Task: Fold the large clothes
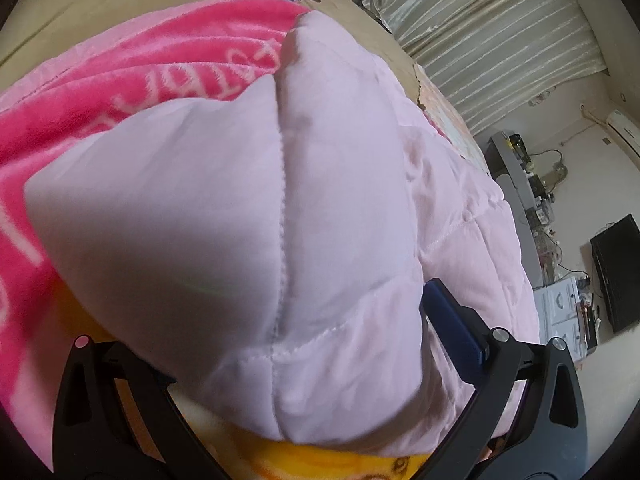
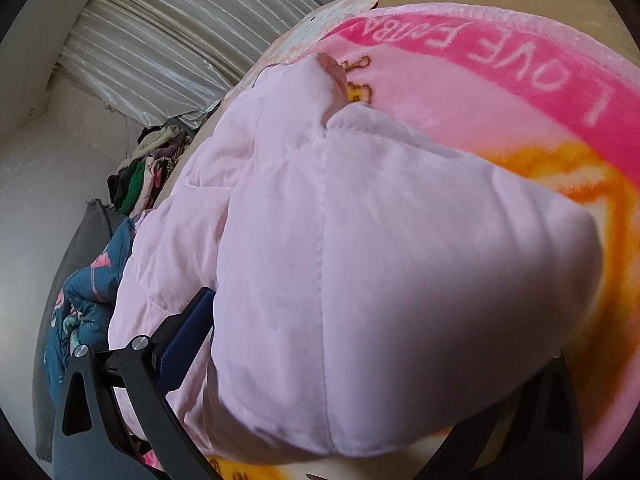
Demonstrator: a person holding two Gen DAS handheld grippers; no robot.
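Note:
A pale pink quilted jacket [image 1: 280, 208] fills the left wrist view and the right wrist view [image 2: 360, 272]. It lies on a pink and orange plush blanket [image 1: 140, 68] with white lettering [image 2: 500, 52]. My left gripper [image 1: 288, 360] is shut on a thick fold of the jacket; its blue right pad [image 1: 452, 324] shows, the left finger is hidden under cloth. My right gripper [image 2: 360, 360] is likewise shut on the jacket, with its blue left pad [image 2: 184, 336] pressing the fabric and the right finger mostly covered.
The blanket lies on a tan bed [image 1: 80, 12]. A heap of other clothes [image 2: 148, 168] and a dark floral quilt [image 2: 84, 304] sit at the bed's side. Striped curtains [image 1: 500, 40], a cluttered shelf [image 1: 532, 200] and a black monitor [image 1: 616, 272] stand beyond.

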